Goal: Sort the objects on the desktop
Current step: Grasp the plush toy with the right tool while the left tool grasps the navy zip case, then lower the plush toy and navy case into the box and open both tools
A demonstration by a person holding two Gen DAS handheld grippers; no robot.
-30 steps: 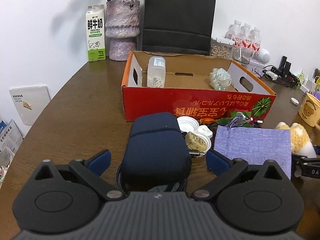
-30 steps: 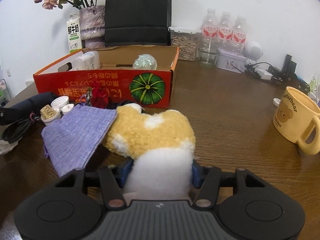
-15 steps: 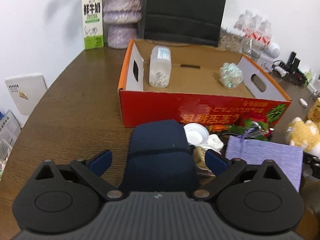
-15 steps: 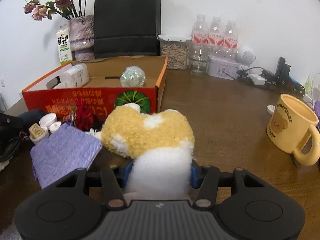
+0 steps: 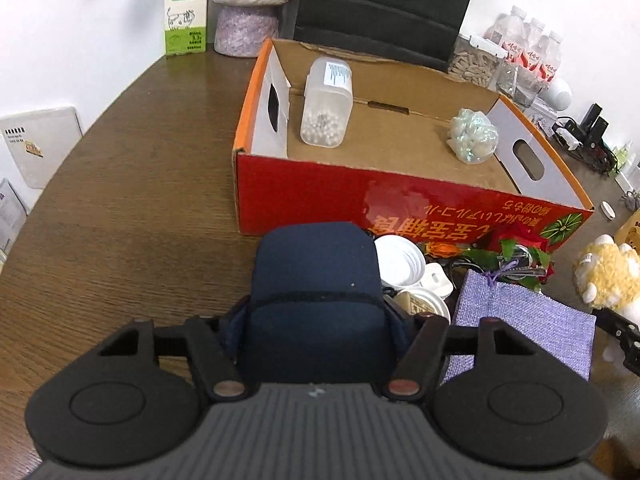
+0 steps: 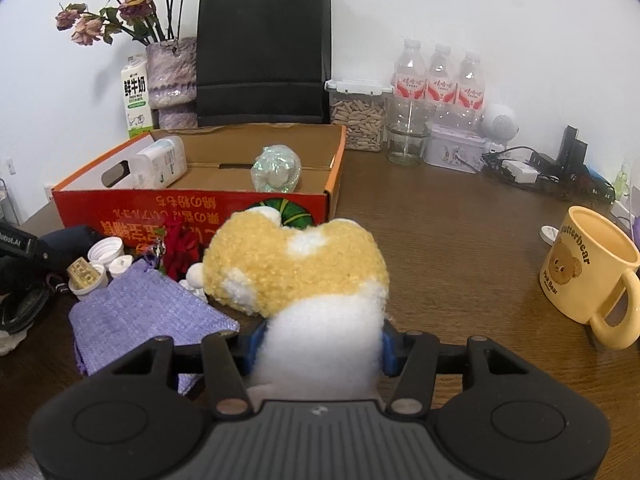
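Note:
A dark blue pouch lies on the brown table in front of the red cardboard box. My left gripper straddles it; its jaws are closing and the pads press into the pouch's sides. A yellow and white plush toy sits in my right gripper, which is shut on its white lower part. The plush also shows at the right edge of the left wrist view. Inside the box lie a clear jar of white beads and an iridescent ball.
A purple cloth bag, white caps and a red rose crowd the box's front. A yellow mug stands at the right. Milk carton, vase, black paper bag, bottles and cables line the back.
My left gripper moved forward over the pouch and its jaws came in from wide apart onto the pouch's sides. The right gripper kept its hold on the plush and barely moved.

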